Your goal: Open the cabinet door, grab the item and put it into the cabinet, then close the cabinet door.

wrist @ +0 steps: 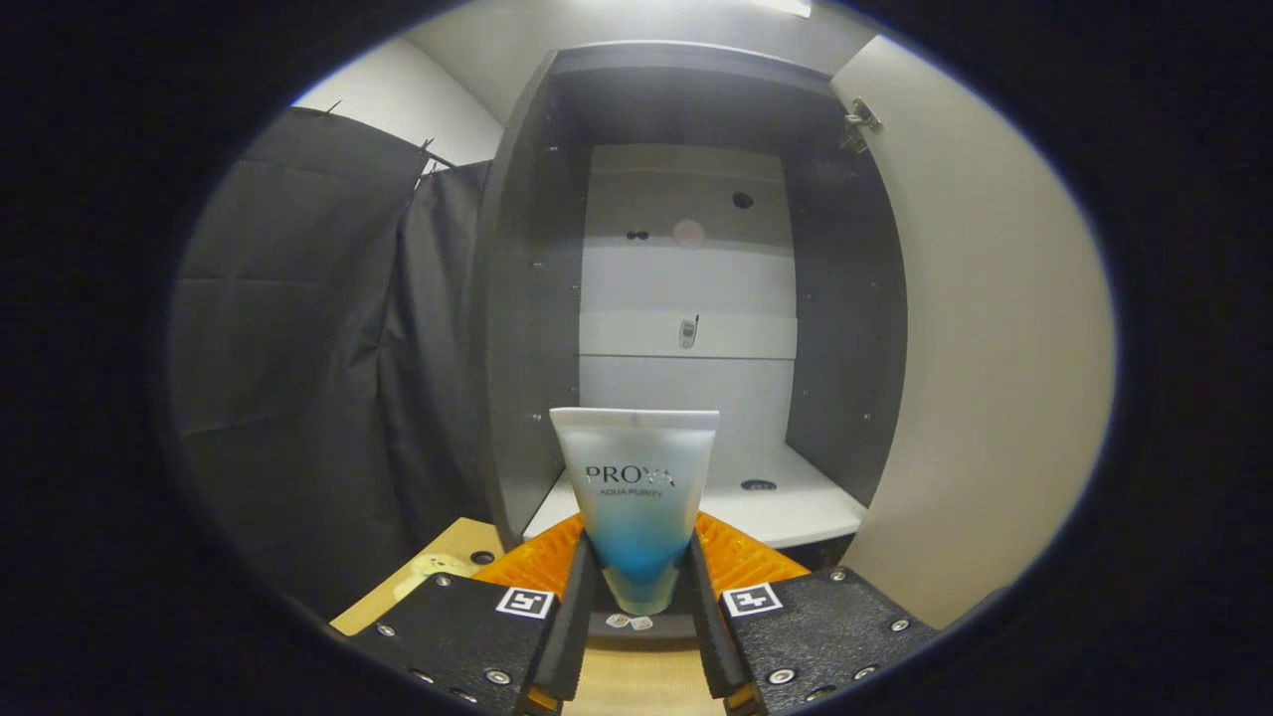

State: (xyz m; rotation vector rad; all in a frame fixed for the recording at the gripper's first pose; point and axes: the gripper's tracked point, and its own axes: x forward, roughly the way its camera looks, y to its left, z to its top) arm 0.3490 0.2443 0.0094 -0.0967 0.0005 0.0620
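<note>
A frosted white-to-blue tube (636, 497) stands upright between my fingers, crimped flat end up. My gripper (638, 587) is shut on the tube, both pads pressing its lower blue part. Straight beyond the tube is the dark cabinet (527, 298), its inside open to me, with a white bottom shelf (786, 502) and a pale back panel. The cabinet door (985, 328) is swung open to the right, its pale inner face toward me and a hinge at its top. The tube hangs just before the front edge of the shelf.
Black cloth (308, 368) hangs to the left of the cabinet. A wooden tabletop (438, 572) shows below the fingers and at their left. A small round hole (758, 485) sits in the shelf surface, right of the tube.
</note>
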